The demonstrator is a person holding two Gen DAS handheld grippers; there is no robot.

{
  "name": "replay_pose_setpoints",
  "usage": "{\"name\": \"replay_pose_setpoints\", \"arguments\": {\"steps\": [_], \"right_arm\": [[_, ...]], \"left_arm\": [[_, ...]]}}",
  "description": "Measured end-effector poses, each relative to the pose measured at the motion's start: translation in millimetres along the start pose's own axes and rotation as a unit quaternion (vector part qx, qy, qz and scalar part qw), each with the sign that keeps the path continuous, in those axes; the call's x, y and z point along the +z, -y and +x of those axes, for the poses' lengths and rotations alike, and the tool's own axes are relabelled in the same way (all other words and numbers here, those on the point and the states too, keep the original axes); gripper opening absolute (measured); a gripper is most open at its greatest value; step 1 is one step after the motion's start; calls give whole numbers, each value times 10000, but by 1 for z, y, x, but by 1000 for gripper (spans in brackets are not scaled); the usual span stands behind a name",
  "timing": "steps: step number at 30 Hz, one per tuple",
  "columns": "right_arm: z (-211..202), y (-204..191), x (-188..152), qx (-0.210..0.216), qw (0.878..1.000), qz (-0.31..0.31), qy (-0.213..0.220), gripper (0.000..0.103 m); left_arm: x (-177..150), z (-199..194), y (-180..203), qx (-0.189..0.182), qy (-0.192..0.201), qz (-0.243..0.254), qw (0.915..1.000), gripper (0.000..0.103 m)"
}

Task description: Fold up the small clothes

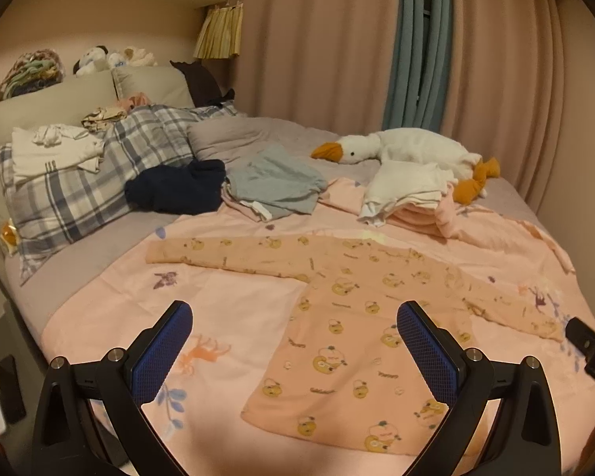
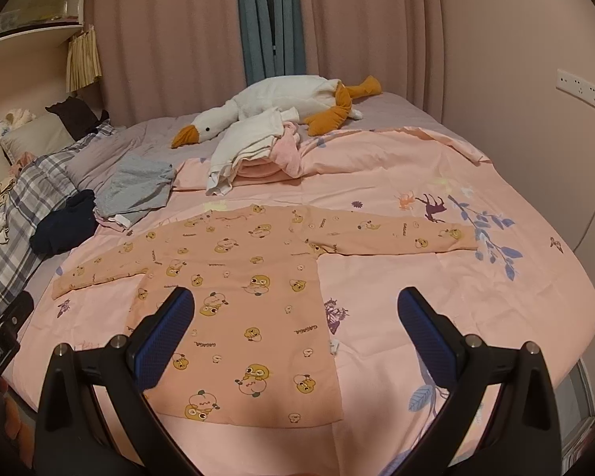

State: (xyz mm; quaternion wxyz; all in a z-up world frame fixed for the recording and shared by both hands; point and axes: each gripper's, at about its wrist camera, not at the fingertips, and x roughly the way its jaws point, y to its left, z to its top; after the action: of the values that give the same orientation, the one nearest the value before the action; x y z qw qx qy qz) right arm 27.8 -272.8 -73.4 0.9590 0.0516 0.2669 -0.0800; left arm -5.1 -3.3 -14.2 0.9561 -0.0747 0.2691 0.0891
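Note:
A small peach long-sleeved top (image 1: pixel 349 317) with yellow duck prints lies flat on the pink bedsheet (image 1: pixel 238 317), both sleeves spread out sideways. My left gripper (image 1: pixel 293 337) hovers open above its lower left part, nothing between the blue pads (image 1: pixel 162 353). The right wrist view shows the same top (image 2: pixel 250 289) from the other side. My right gripper (image 2: pixel 297 325) hangs open over its lower right hem, with blue fingertips (image 2: pixel 424 337) apart. The left gripper's body shows at that view's left edge (image 2: pixel 0 341).
A white goose plush (image 2: pixel 281 99) lies at the back of the bed. In front of it sits a pile of white and pink folded clothes (image 2: pixel 254 150). A grey garment (image 1: pixel 277 182), a navy garment (image 1: pixel 178 188) and plaid pillows (image 1: pixel 99 182) lie at the left.

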Motion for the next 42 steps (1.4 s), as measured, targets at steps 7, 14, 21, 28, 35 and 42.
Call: {"name": "replay_pose_setpoints", "arguments": {"steps": [7,14,21,28,35,42], "right_arm": [[3,-1,1,-62,10000,65,7,103],[9,-4,0,-126,9999,-35,-75,103],[12,-12,-1,-169,9995,-240,-94,103],[16,-10,0,-244,9993,-262,-130,103],[18,-8,1,-257,9996,-140,-50,103],[29,-3,5,114,9995,-224,-186,103]], "left_arm": [[-2,3,-2,-24,-57,85,9999,102],[-2,5,1,-131,-41,65,9999,102],[-1,9,4,-217,-110,-18,9997,102],[-2,13,17,-228,-129,166,9995,102],[-4,19,26,-315,-236,268,9989,102],[0,36,27,-433,-179,251,9986,102]]}}
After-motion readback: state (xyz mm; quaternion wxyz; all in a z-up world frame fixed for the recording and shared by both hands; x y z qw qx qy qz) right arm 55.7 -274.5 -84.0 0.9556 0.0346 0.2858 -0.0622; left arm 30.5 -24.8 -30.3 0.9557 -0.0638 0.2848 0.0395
